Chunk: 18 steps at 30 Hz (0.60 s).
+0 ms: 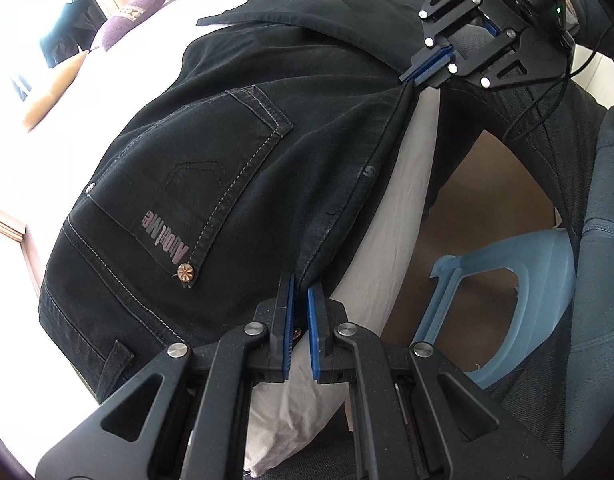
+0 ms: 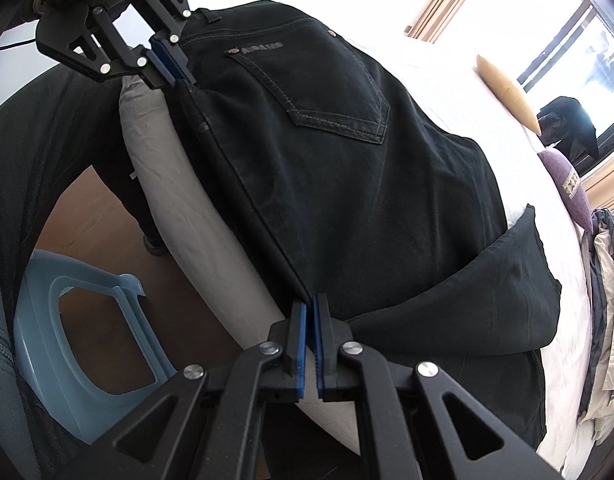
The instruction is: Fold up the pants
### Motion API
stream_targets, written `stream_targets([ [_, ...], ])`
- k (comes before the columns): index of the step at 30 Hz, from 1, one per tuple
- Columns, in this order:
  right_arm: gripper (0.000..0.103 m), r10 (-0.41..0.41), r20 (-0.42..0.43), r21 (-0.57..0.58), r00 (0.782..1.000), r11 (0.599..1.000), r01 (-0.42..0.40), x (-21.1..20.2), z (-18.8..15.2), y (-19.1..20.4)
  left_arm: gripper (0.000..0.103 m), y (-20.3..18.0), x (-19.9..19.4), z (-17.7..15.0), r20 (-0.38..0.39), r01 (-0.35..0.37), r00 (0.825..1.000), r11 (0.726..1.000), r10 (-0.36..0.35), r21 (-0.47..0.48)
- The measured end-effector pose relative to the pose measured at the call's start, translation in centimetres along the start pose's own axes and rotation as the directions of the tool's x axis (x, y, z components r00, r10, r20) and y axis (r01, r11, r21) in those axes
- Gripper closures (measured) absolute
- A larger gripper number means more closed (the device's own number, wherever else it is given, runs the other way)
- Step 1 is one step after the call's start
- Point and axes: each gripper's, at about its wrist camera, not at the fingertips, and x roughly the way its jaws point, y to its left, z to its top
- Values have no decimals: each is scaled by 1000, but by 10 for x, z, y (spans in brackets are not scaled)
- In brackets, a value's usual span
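A white bed carries a purple pillow and a tan pillow near its far side. A crumpled pile of clothes lies at its edge. A light-blue plastic stool stands on the brown floor beside the bed. A window shows behind.

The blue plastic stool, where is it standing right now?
The blue plastic stool stands on the brown floor beside the bed's edge, lower right in the left wrist view, lower left in the right.
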Motion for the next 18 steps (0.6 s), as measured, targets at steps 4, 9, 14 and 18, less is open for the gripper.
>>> stream_targets([
  [4,98,-2,-9,-2,1000,1000,2,7,-2,2,96,3,5,-2,-1,6,1000,1000,-6,-17],
  [9,95,13,-5,43,1000,999,-12,12,-4,-1,93,9,3,-4,17,16,1000,997,-15,-78],
  [14,94,15,-4,66,1000,998,-15,15,-4,-2,93,14,-27,4,31,49,998,992,-46,-116],
  [18,94,25,-1,90,1000,996,-25,15,-5,-4,93,20,-68,16,98,78,993,988,-65,-136],
])
